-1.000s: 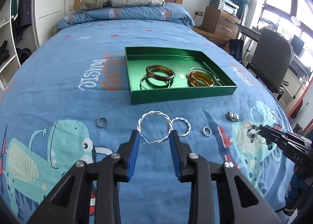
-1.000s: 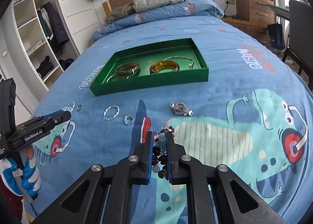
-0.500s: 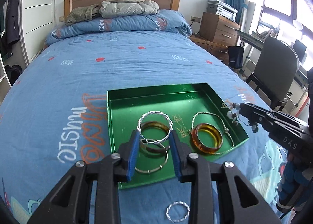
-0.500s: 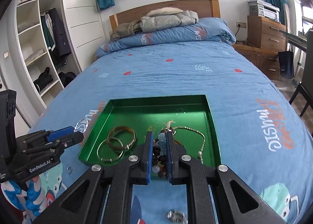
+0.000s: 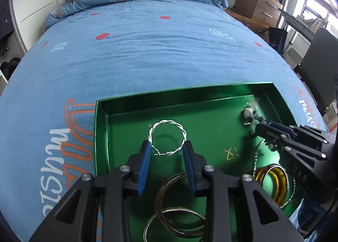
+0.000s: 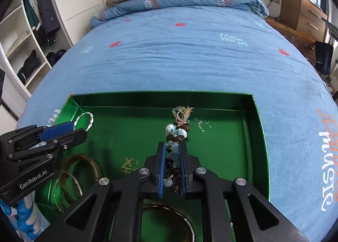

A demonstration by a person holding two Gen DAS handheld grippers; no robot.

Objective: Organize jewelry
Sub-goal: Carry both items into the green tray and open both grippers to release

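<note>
While both grippers hang over the green tray point(image 5: 101, 136), each carries one piece: left gripper point(image 5: 168, 158) has its blue pads pressed on either side of a twisted silver bangle point(image 5: 167, 137), centre frame, ring sticking out forward past the tips, probably so it can drop flat. Right gripper point(image 6: 171, 157) is clamped on a bead bracelet point(image 6: 177, 131), beads and tassel dangling ahead of the tips, mid frame in right view. Both items look to be over the tray's far half, the bare part; whether they touch the floor, cannot tell. Lower frame holds thin bangles point(image 5: 175, 210) and an amber bangle point(image 5: 272, 180) with a chain point(image 5: 256, 157), so free room is toward the far wall. Tray walls are low; the bedspread point(image 5: 147, 41) lies all round it. Grippers are near each other, apart.
</note>
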